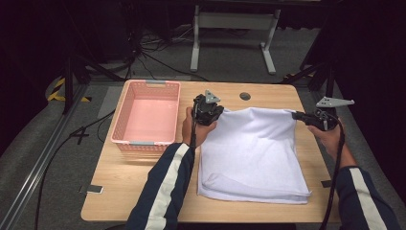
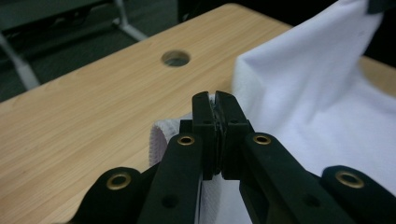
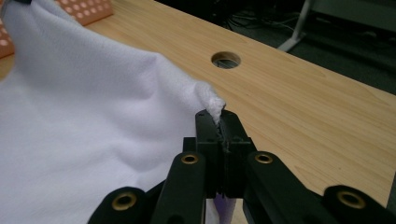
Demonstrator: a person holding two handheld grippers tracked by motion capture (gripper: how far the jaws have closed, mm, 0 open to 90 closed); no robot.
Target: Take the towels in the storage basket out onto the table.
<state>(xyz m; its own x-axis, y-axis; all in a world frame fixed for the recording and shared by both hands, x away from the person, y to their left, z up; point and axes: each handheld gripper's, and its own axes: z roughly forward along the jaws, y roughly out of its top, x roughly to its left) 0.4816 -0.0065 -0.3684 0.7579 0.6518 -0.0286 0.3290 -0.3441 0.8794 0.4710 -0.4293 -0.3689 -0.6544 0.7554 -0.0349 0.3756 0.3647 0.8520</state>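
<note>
White cloth [image 1: 251, 153] on worktop [image 1: 268, 93], far edge raised. Your left hand-held gripper [image 1: 214, 111] and right hand-held gripper [image 1: 296, 115] each clamp one far corner, keeping edge taut, likely for folding toward you. Pink basket [image 1: 119, 120] waits alongside, probably for folded cloth.

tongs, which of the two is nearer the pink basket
The left tongs, shut on the white cloth's far left corner beside the pink basket; the right tongs grip the far right corner.
</note>
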